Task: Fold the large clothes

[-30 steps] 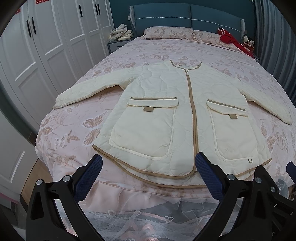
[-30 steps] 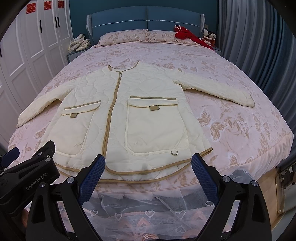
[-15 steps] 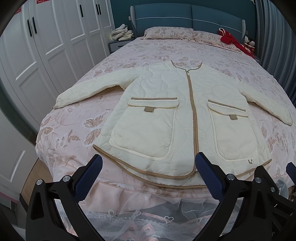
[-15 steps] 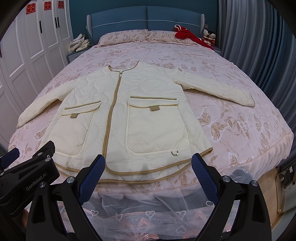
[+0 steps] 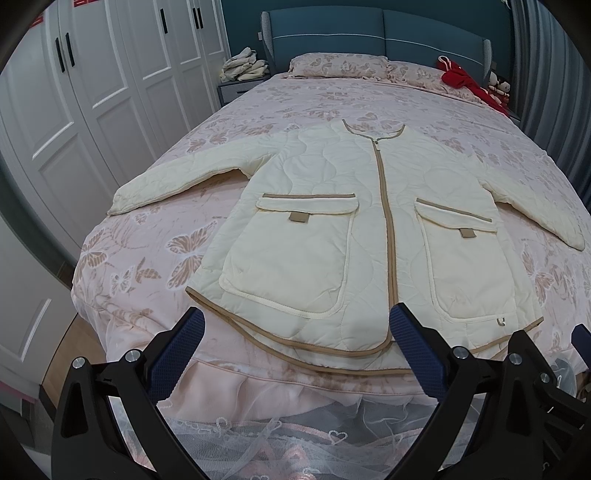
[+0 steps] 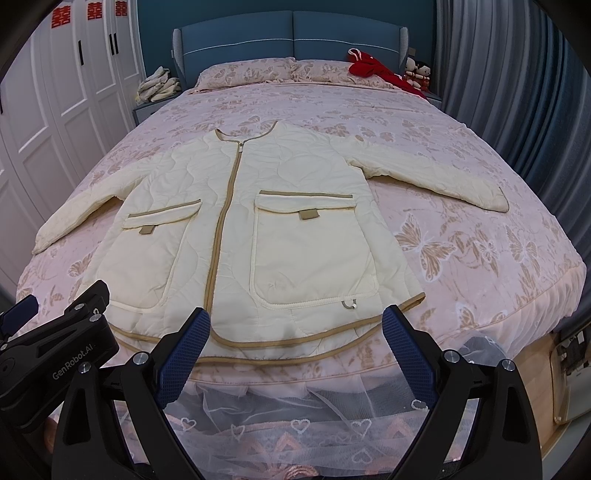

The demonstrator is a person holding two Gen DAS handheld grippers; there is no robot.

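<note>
The cream quilted jacket (image 5: 354,236) lay flat at frame centre on the pink butterfly bedspread (image 5: 155,258), sleeves spread. Both the left gripper (image 5: 295,334) and right gripper (image 6: 297,330) gaped wide, empty, at the hem. A red garment (image 6: 373,70) sat upper right.

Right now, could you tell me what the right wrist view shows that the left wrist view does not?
Only the right wrist view shows the red double-happiness cutouts on the wardrobe doors and the "GenRobot.AI" lettering on the left gripper. Only the left wrist view shows the left gripper's open fingers. Both show the cream quilted jacket spread flat on the bed, the red garment by the pillows, and the folded pile on the nightstand.
</note>
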